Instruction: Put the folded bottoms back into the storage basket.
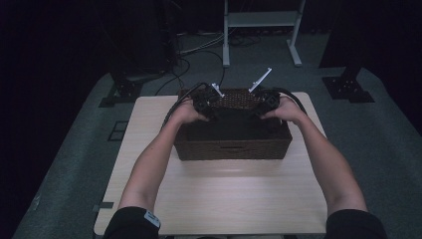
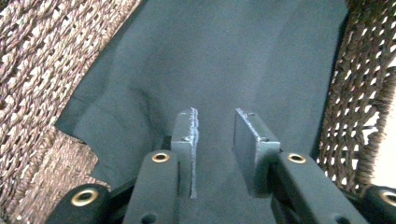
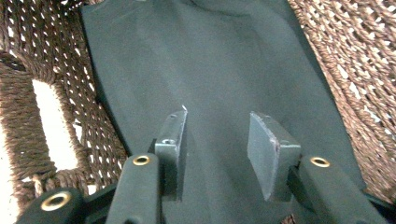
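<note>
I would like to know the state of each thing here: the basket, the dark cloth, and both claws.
Woven basket: upright on the table, open at the top.
Dark cloth: lying inside the basket, flat with some folds.
Left claw: open above the cloth, nothing between its jaws.
Right claw: open above the cloth, nothing between its jaws.

A light wooden counter (image 1: 219, 199) with rounded corners stands on a grey carpeted floor (image 1: 388, 129). A dark brown woven basket (image 1: 231, 149) sits directly on the counter, centred between the left and right edges and reaching back to the far edge. A broad stretch of bare wood lies between the basket and the near edge, with narrower bare strips along both side edges.
</note>
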`<state>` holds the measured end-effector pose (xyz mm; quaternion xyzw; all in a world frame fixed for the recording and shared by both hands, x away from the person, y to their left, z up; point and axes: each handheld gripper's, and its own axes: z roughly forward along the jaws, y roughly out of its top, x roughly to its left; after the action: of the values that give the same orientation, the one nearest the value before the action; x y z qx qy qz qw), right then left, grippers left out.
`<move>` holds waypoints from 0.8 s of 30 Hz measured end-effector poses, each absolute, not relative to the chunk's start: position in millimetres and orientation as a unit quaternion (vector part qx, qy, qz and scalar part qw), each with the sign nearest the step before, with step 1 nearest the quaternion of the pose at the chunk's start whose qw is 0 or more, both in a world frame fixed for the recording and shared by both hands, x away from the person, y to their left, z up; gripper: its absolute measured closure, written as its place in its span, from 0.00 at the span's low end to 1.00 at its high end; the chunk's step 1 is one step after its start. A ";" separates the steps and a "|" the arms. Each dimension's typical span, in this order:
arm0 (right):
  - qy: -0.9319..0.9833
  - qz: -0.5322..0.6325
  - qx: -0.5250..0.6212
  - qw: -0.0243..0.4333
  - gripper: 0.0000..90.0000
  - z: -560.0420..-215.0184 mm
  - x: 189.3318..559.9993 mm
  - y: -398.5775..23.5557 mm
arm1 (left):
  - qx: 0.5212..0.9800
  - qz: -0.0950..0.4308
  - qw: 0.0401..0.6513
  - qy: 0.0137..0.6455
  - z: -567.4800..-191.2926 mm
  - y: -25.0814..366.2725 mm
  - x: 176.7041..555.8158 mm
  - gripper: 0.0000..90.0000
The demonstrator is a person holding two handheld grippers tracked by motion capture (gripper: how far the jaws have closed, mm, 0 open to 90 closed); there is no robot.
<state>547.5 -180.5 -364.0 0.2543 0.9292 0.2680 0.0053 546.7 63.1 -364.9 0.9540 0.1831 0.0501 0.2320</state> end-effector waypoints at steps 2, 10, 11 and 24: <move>0.928 0.269 0.257 0.007 0.61 -362.3 545.6 -182.8 | 0.950 0.054 0.244 0.186 -364.0 65.5 544.4 0.74; 0.921 0.286 0.263 0.015 0.54 -359.0 534.4 -193.6 | 0.944 0.051 0.262 0.194 -359.9 71.0 537.4 0.63; 0.920 0.290 0.261 0.016 0.53 -357.9 532.8 -194.2 | 0.943 0.051 0.265 0.196 -359.3 70.4 535.9 0.62; 0.907 0.331 0.258 0.028 0.47 -341.9 510.0 -207.8 | 0.936 0.050 0.285 0.199 -350.5 74.8 521.1 0.49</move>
<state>510.0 -207.8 -341.9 0.2585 0.9072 0.3307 0.0280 521.1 74.8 -350.5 0.9364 0.1990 0.0498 0.2846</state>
